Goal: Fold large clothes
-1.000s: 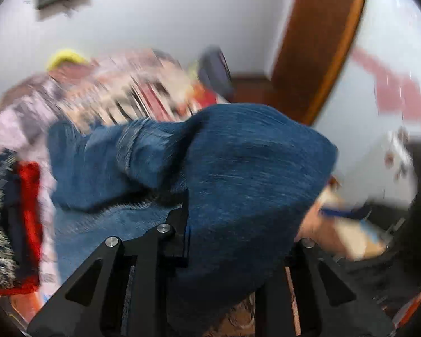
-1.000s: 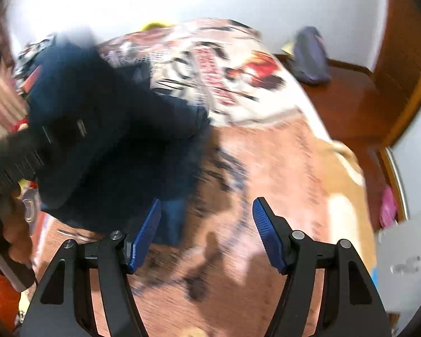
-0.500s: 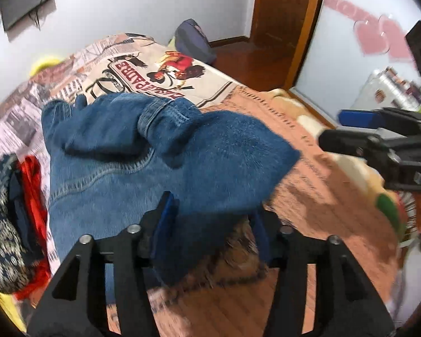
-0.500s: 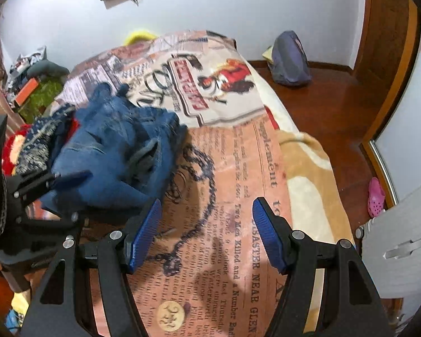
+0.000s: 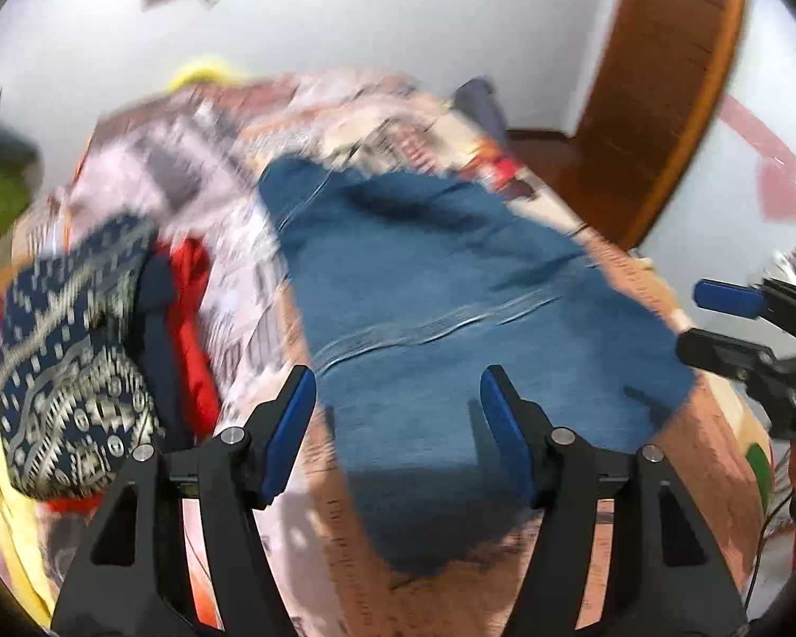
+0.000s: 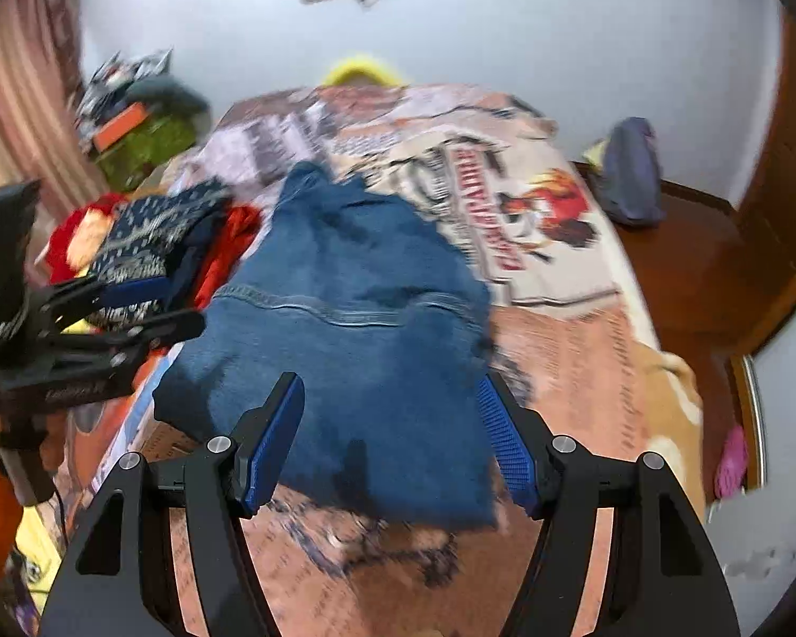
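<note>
A pair of blue jeans (image 5: 451, 329) lies folded over on the printed bedspread (image 5: 196, 170); it also shows in the right wrist view (image 6: 355, 329). My left gripper (image 5: 398, 424) is open and empty, its blue pads hovering over the near end of the jeans. My right gripper (image 6: 392, 435) is open and empty, also above the near end of the jeans. The right gripper shows at the right edge of the left wrist view (image 5: 737, 318), and the left gripper shows at the left of the right wrist view (image 6: 106, 318). Both views are blurred by motion.
A heap of clothes, navy patterned (image 5: 69, 361) and red (image 5: 191, 308), lies left of the jeans. A dark bag (image 6: 631, 180) sits on the wooden floor by the bed's far right. A wooden door (image 5: 658, 79) stands at the right.
My left gripper let go of the jeans and opened; the jeans now lie flat on the bed. Both grippers moved to hover over the jeans' near end.
</note>
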`<state>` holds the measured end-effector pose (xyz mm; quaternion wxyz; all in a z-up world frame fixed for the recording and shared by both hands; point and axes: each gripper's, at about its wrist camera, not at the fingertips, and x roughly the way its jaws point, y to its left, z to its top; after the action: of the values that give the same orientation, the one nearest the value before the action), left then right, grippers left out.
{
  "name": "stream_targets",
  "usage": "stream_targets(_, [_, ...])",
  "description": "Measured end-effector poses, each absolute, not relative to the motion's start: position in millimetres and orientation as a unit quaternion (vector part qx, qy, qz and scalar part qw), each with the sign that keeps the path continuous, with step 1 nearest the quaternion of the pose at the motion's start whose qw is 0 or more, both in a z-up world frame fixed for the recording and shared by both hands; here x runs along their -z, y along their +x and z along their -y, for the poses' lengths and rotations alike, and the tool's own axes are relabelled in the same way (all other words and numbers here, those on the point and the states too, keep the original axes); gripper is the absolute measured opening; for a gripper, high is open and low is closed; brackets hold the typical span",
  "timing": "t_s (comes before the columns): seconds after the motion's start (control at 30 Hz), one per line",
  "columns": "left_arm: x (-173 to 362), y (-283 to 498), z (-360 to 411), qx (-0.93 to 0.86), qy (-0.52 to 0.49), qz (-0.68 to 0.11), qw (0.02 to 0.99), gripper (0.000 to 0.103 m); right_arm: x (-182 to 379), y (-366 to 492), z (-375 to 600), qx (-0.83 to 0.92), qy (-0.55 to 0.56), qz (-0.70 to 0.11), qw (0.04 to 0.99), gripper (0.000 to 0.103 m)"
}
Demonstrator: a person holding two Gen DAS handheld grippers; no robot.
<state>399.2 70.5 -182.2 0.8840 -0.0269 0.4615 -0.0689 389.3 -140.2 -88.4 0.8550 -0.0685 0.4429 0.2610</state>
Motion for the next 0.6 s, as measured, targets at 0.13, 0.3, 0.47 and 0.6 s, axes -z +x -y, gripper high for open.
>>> stream_targets(0.13, [218.5,405.3,-92.7,0.075,-0.077,-0.478,0.872,0.072,111.2,414.3,112.1,-0.264,-0.096,-0.463,0.840,0.064])
stream_targets(0.3, [227.3,396.4,-104.4,0.077,-0.090,-0.458,0.881,0.080,126.7,462.3,122.2,-0.221,-0.086,-0.489,0.839,0.064])
stream_targets(0.47, [225.2,396.2,-98.1,0.072,-0.068,-0.450,0.888,0.085,151.3,484.5,151.0,-0.212,-0.068,-0.519,0.826,0.070])
stream_targets(0.6, [227.2,397.4,-97.7,0.066,-0.070,-0.455,0.886,0.085,162.6,475.8,176.7,-0.200,-0.020,-0.529,0.824,0.073])
